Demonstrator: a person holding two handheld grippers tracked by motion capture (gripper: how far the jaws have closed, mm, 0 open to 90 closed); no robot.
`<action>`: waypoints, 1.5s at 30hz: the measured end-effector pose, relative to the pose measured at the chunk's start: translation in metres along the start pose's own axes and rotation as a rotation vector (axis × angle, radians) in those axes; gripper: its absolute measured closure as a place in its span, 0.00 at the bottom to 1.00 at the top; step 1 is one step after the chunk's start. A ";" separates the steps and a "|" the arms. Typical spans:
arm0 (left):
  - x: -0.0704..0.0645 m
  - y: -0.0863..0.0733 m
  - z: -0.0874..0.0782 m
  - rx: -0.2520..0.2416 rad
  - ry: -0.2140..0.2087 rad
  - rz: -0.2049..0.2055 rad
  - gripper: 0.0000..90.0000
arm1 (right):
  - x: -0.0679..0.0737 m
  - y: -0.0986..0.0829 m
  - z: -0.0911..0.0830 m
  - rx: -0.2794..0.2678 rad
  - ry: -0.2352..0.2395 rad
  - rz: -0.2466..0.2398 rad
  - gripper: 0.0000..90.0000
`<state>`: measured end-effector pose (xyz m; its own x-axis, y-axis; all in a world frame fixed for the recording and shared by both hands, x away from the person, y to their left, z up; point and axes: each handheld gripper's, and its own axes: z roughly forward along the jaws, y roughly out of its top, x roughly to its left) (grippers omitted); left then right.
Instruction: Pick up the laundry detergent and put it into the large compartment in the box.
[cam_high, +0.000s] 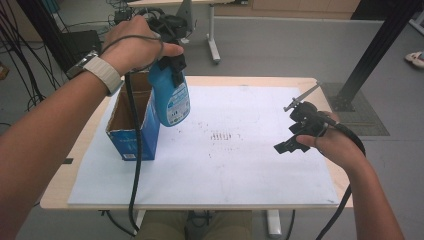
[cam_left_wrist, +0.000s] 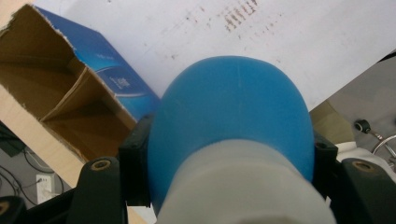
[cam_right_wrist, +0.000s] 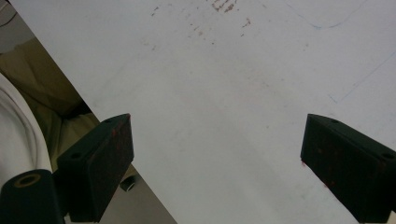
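Note:
My left gripper (cam_high: 173, 70) is shut on the upper part of a blue plastic bottle (cam_high: 173, 100) and holds it in the air, base down. The bottle hangs just right of an open cardboard box with blue sides (cam_high: 131, 127). In the left gripper view the blue bottle (cam_left_wrist: 233, 121) with its white neck (cam_left_wrist: 243, 186) sits clamped between the two black jaws, and the box's brown inside (cam_left_wrist: 60, 93) lies below to the left. My right gripper (cam_high: 291, 137) hovers open over the right part of the white sheet (cam_high: 225, 170). Nothing is between the right gripper's (cam_right_wrist: 219, 163) jaws.
The white sheet covers most of a light wooden table (cam_high: 55, 192) and carries brown smudges (cam_high: 220, 136) near its middle. A black post (cam_high: 372, 47) rises past the far right corner. Cables (cam_high: 30, 45) lie on the floor at the far left.

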<state>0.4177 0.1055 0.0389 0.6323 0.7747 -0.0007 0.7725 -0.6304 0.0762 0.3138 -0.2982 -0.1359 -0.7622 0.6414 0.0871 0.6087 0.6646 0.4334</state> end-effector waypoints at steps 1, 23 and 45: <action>0.001 -0.001 -0.001 -0.002 0.001 -0.011 0.42 | 0.000 0.000 0.000 -0.001 0.000 -0.001 0.10; 0.033 -0.019 -0.029 -0.016 0.008 -0.198 0.42 | -0.005 0.008 0.003 -0.004 0.014 -0.024 0.10; 0.058 -0.037 -0.037 -0.007 0.006 -0.395 0.42 | -0.012 0.016 0.008 -0.006 0.036 -0.059 0.10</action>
<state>0.4230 0.1755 0.0733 0.2859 0.9579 -0.0254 0.9559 -0.2832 0.0778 0.3345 -0.2927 -0.1377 -0.8042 0.5870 0.0933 0.5612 0.6983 0.4444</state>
